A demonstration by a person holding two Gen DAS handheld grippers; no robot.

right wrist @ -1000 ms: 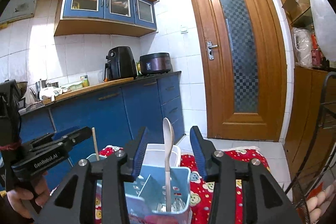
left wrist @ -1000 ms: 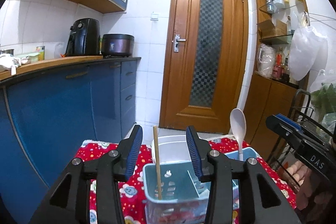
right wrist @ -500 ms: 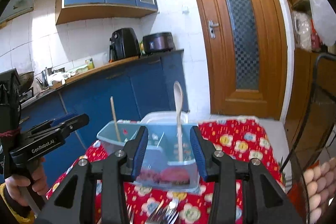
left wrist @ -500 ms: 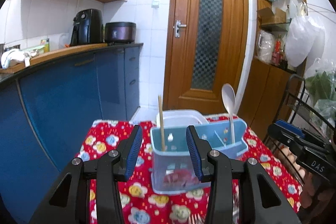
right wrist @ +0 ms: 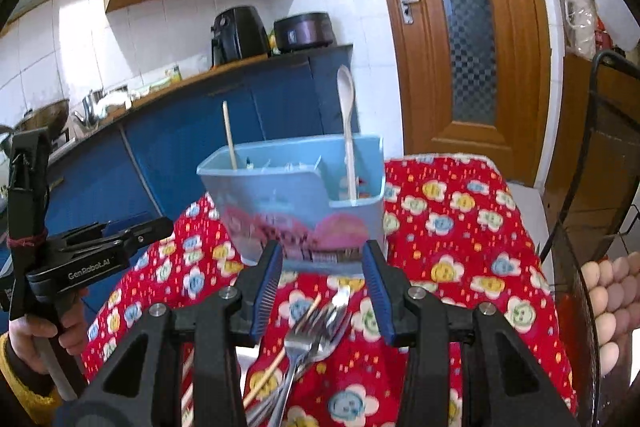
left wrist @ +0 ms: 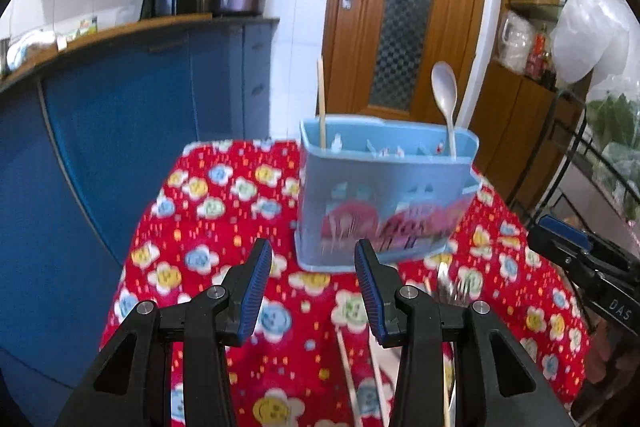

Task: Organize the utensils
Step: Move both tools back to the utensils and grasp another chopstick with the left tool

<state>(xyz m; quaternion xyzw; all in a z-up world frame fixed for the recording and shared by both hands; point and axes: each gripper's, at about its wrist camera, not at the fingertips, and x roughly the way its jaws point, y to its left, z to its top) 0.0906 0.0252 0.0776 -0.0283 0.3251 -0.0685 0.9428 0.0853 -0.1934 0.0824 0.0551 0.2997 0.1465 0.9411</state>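
Utensils lie loose on the red flowered tablecloth [right wrist: 460, 211]: a cluster of forks [right wrist: 316, 327] sits low in the middle of the right wrist view, with a chopstick [right wrist: 280, 355] slanting beneath them toward the lower left. In the left wrist view the same forks [left wrist: 452, 287] show at lower right, half hidden behind the gripper's finger, and pale chopsticks [left wrist: 348, 363] run toward the bottom edge.

Just beyond them, at the centre of both views, stands a light blue utensil holder [left wrist: 380, 195] with a pink pattern on its wall. A white spoon [left wrist: 445, 99] stands upright in its right-hand compartment and a single wooden chopstick [left wrist: 321, 99] in its left-hand one; the dividers between are blurred, so the number of compartments is hard to tell.

Behind the table, blue cabinets [left wrist: 120, 115] fill the left, with a black air fryer [right wrist: 238, 35] and a dark cooker [right wrist: 306, 31] on the counter, and a wooden door [left wrist: 404, 11] at upper centre.

The left gripper [left wrist: 314, 291] has its jaws partly apart with nothing between them, above bare cloth. The right gripper [right wrist: 322, 291] is likewise partly apart and empty, framing the fork tines and the holder's base without touching either.
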